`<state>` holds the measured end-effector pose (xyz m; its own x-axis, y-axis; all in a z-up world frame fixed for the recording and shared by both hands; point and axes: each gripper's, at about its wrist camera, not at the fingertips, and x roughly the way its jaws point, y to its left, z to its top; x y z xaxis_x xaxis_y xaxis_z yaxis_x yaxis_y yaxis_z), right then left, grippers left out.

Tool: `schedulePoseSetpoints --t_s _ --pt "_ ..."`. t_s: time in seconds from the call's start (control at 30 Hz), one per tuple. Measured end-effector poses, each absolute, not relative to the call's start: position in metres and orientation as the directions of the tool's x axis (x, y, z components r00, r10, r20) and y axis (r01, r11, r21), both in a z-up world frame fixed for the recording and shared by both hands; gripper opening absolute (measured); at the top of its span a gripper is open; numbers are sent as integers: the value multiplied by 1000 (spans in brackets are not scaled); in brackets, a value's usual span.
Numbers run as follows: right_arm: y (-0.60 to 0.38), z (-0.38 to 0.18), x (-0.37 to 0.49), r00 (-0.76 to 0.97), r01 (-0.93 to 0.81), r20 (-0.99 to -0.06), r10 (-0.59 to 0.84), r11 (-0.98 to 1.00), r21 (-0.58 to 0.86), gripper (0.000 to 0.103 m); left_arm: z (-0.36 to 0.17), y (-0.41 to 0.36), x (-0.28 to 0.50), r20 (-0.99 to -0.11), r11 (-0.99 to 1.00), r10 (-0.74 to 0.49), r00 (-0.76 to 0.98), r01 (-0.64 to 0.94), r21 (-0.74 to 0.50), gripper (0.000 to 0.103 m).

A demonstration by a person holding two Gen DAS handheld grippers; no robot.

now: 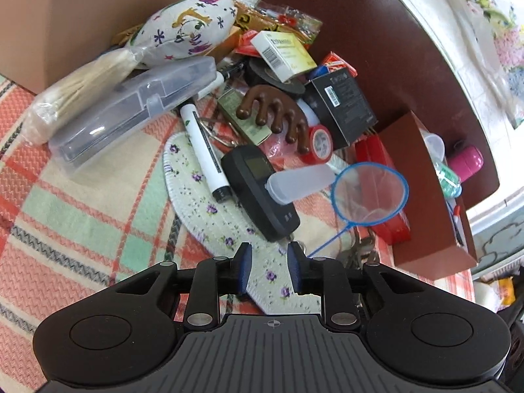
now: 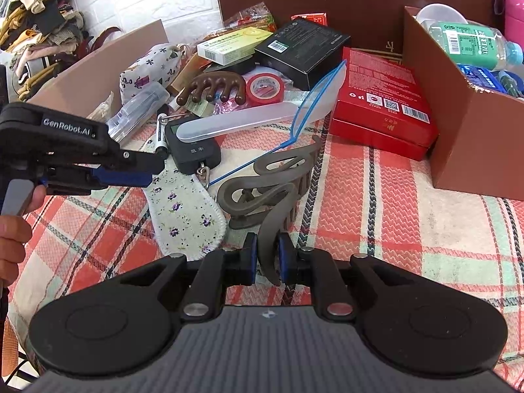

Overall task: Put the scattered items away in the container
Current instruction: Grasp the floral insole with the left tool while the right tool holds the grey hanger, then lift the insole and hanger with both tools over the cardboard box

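Note:
My right gripper (image 2: 267, 255) is shut on one handle of a grey hair claw clip (image 2: 262, 183) that rests on the plaid cloth. My left gripper (image 1: 269, 257) is open and empty, low over a floral insole (image 1: 203, 209); it also shows in the right wrist view (image 2: 144, 172). Just ahead of it lie a black handheld scale (image 1: 258, 186), a white marker (image 1: 203, 147), a translucent case (image 1: 301, 180) and a blue net scoop (image 1: 370, 193). The brown container box (image 2: 471, 137) stands at the right and holds bottles.
A pile sits behind: a brown massage comb (image 1: 275, 114), red tape roll (image 1: 319, 142), black box (image 1: 344, 104), red box (image 2: 380, 98), clear plastic case (image 1: 131, 104), printed pouch (image 1: 183, 29), medicine box (image 1: 285, 52). A brown lid (image 1: 393, 32) stands at the back.

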<state>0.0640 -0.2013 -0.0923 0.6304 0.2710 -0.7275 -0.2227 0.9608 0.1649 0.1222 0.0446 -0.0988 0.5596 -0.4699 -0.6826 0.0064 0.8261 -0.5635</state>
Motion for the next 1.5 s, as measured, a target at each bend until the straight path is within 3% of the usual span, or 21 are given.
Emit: schedulePoseSetpoints --t_s 0.13,0.43,0.5,0.67,1.1,1.4,1.47,1.5 --pt "-203 -89 60 634 -229 -724 272 960 160 17 -103 56 117 -696 824 -455 556 -33 -566 56" --pt "-199 -85 57 637 -246 -719 278 957 153 17 -118 54 125 -664 751 -512 545 -92 -654 62" --pt "-199 -86 57 637 -242 -720 275 958 152 17 -117 52 125 -661 751 -502 558 -98 -653 61" --pt "-199 -88 58 636 -234 -723 270 960 154 17 -111 55 119 -632 752 -477 611 -89 -653 36" --pt "-196 -91 60 631 -226 -727 270 961 160 17 -102 50 131 -575 716 -496 651 -67 -695 36" --pt "-199 -91 60 632 -228 -725 274 960 164 17 -118 33 145 -621 730 -502 602 -90 -678 39" --pt "-200 -91 61 637 -224 -722 270 961 161 17 -119 34 144 -629 739 -494 600 -91 -667 15" --pt "-200 -91 61 640 -221 -720 269 962 162 17 -120 36 143 -631 742 -494 598 -88 -665 12"
